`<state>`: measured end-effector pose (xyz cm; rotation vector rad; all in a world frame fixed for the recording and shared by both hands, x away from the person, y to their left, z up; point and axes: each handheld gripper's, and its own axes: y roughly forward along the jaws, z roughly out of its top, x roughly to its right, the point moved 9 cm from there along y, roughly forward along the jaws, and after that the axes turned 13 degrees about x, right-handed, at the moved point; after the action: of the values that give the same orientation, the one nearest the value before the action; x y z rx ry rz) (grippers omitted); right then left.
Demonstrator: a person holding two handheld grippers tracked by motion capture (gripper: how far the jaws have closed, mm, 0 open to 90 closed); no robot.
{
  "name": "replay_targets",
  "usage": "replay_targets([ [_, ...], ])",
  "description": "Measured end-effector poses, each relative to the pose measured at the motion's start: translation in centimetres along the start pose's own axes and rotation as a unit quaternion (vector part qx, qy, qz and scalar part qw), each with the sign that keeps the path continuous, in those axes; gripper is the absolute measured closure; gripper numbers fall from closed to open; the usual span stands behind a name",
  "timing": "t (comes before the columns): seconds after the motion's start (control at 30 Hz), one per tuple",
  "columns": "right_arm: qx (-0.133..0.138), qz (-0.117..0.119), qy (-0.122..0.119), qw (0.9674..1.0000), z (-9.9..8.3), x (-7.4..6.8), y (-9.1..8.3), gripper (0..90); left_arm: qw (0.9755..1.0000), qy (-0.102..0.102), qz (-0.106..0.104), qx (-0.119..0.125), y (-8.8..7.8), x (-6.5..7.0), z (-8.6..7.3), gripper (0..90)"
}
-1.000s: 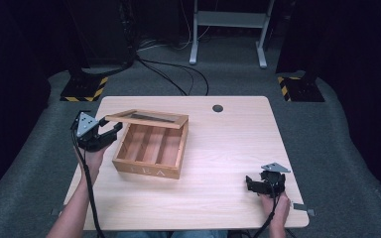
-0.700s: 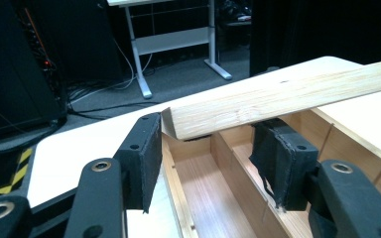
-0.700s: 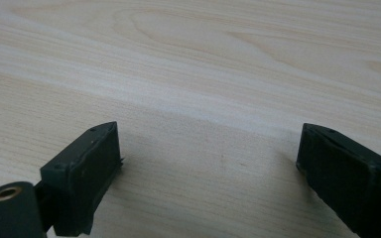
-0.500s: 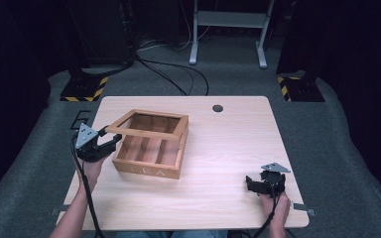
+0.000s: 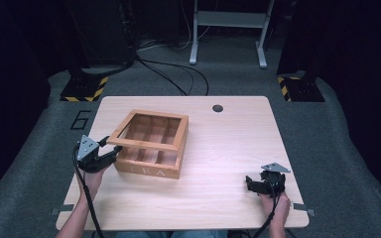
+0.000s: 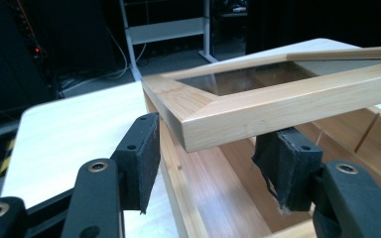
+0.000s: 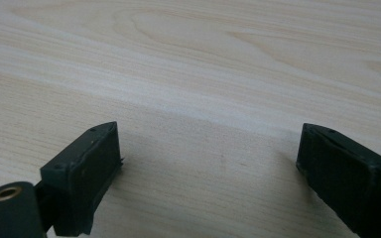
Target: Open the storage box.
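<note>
A wooden tea box (image 5: 149, 169) with a glass-paned lid (image 5: 144, 145) stands left of centre on the table (image 5: 228, 148). In the left gripper view the lid (image 6: 278, 106) hangs slightly ajar over the box's divided inside (image 6: 238, 198). My left gripper (image 5: 110, 148) is at the lid's near-left corner. Its jaws have just been opening. The corner sits between the pads (image 6: 141, 158) with a gap on the far side, so my left gripper (image 6: 206, 163) is open. My right gripper (image 5: 251, 184) rests near the table's front right. In its own view the right gripper (image 7: 208, 168) stands open over bare wood.
A dark round grommet (image 5: 218, 108) sits near the table's back edge. Behind the table are floor cables (image 5: 178, 79), a white stand's legs (image 5: 228, 29) and yellow-black striped bases (image 5: 84, 91). Bare wood lies between the box and the right gripper.
The lid has come down from raised to nearly level over the box, and my left gripper has sunk with it. The right gripper has not moved.
</note>
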<state>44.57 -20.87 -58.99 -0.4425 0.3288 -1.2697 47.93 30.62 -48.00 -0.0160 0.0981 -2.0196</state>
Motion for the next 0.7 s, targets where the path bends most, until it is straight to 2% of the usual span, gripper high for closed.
replay_targets([
  [0.47,0.000,0.000,0.000,1.0000,0.0,0.0,0.0,9.5,0.9998,-0.011,-0.005,-0.016,-0.3,0.3,-2.4,41.2],
  [0.57,0.000,0.000,0.000,1.0000,0.0,0.0,0.0,9.5,0.9994,-0.017,-0.007,-0.028,-0.4,0.3,-3.1,40.6],
  [0.7,0.000,-0.001,0.000,1.0000,0.0,0.0,0.0,9.5,0.9992,-0.024,-0.011,-0.030,-0.3,0.3,-3.4,39.6],
])
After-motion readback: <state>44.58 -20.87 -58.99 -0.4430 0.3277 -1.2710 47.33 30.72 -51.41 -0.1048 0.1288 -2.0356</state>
